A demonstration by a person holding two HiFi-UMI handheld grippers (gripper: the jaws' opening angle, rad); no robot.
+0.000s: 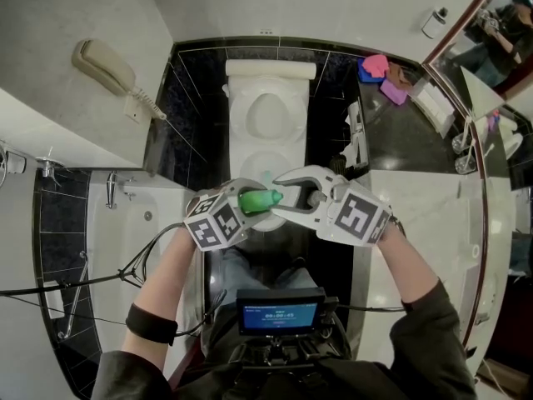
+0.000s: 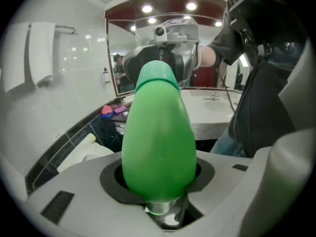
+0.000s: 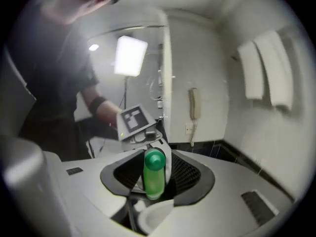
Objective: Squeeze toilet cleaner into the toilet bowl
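Head view, nearest first: a small screen unit [image 1: 281, 313] sits at the person's chest, and both forearms reach forward over the toilet bowl [image 1: 237, 123]. Between the two tools a green toilet cleaner bottle [image 1: 260, 200] lies roughly level above the bowl's front edge. The left gripper [image 1: 252, 200] has the bottle's fat body; the right gripper [image 1: 287, 197] faces it from the other side, its curved white jaws reaching round the narrow cap end.

In the left gripper view, the green bottle [image 2: 158, 142] fills the space between the jaws of the left gripper [image 2: 158, 184], and the black pads press on its sides, clamped firmly. Behind it, the other tool appears in front of a wall mirror [image 2: 128, 38].

In the right gripper view, the jaws of the right gripper [image 3: 155, 181] stand apart. The bottle's cap end [image 3: 154, 174] is between them, with a gap showing on each side, so the pads do not press on it. Just beyond it is the left tool's marker cube [image 3: 134, 120].

Farther off in the head view, the white cistern [image 1: 271, 69] stands against the black-tiled wall. A wall phone [image 1: 104, 67] hangs to the left, and pink and purple items [image 1: 379, 69] lie on the ledge to the right.
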